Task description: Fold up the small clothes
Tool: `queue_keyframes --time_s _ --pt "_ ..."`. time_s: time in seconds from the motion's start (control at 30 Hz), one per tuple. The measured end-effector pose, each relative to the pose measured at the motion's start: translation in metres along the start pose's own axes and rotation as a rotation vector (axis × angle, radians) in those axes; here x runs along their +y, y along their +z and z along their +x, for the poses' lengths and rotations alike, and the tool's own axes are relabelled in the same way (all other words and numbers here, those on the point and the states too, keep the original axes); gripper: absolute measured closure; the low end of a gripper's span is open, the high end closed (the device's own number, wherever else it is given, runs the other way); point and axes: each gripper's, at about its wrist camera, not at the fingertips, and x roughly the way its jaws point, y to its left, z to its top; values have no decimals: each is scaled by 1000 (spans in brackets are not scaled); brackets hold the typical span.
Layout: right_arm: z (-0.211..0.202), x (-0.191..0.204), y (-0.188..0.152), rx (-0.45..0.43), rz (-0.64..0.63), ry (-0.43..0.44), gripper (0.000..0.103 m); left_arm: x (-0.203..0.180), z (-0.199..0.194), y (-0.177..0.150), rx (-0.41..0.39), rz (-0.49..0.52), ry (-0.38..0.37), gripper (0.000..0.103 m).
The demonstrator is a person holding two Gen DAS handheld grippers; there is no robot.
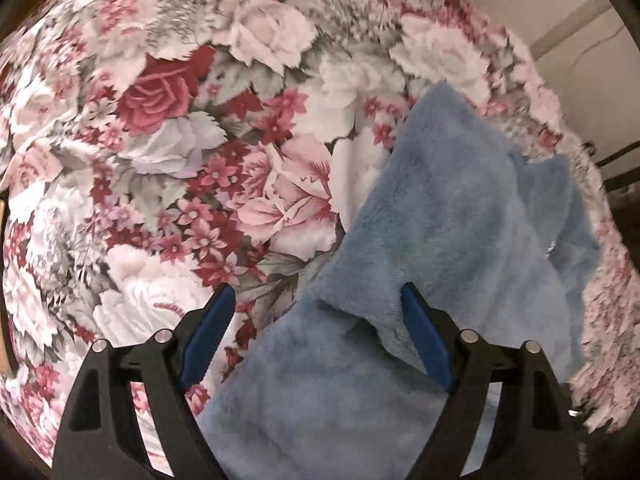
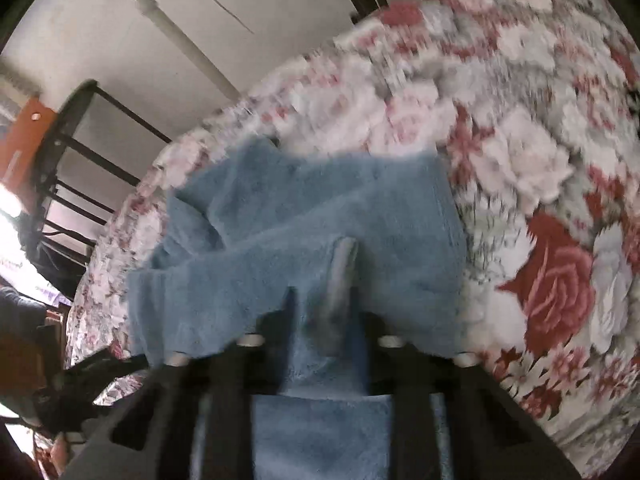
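Blue fluffy cloth (image 1: 420,216) lies near the flowery bed's (image 1: 168,128) edge; my right tool (image 2: 322,276) pinches it, my left tool (image 1: 316,292) gapes wide.

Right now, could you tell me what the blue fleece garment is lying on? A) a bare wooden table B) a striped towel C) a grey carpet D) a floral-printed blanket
D: the blue fleece garment lies on a floral-printed blanket with red and pale roses.

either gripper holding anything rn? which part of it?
Right gripper: shut on the fluffy light-blue fleece cloth, pinching a raised fold near its close edge. Left gripper: open, holding nothing, fingers above the cloth's edge and the floral bedspread.
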Motion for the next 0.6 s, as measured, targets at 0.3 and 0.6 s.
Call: queue_keyframes --time_s 0.3,0.6 --pt "14 -66 0 94 272 20 76 -6 15 2 22 33 87 15" --pt "37 -21 3 126 66 0 48 -21 -6 2 -75 96 77 17"
